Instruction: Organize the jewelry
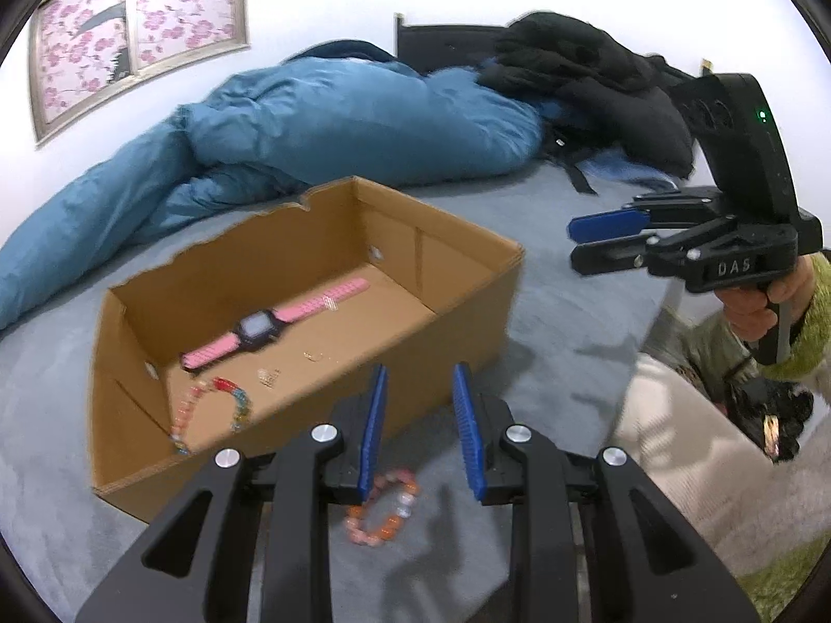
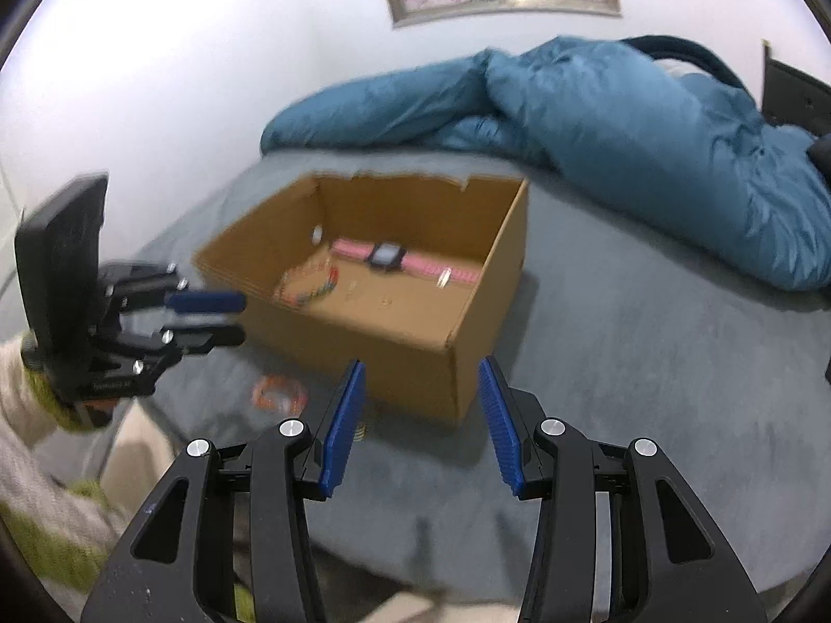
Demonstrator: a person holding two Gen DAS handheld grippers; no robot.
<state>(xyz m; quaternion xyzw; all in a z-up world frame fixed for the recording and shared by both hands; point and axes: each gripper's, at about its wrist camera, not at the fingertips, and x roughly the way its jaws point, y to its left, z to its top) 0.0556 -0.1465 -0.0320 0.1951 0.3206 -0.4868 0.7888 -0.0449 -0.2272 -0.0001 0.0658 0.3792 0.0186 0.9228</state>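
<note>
An open cardboard box (image 1: 457, 280) (image 2: 415, 327) sits on the grey bed. Inside lie a pink-strapped watch (image 1: 270, 329) (image 2: 400, 259), a multicoloured bead bracelet (image 1: 218, 410) (image 2: 306, 290) and some small gold pieces (image 1: 269, 377). An orange and pink bead bracelet (image 1: 384, 509) (image 2: 278, 394) lies on the bed in front of the box. My left gripper (image 1: 419, 389) (image 2: 236, 319) is open and empty just above that bracelet. My right gripper (image 2: 421, 379) (image 1: 579, 244) is open and empty, held right of the box.
A blue duvet (image 1: 311, 124) (image 2: 597, 109) is heaped behind the box. Black clothes (image 1: 597, 83) lie at the back right. A framed flower picture (image 1: 130, 26) hangs on the wall. The bed edge (image 1: 670, 285) runs at the right.
</note>
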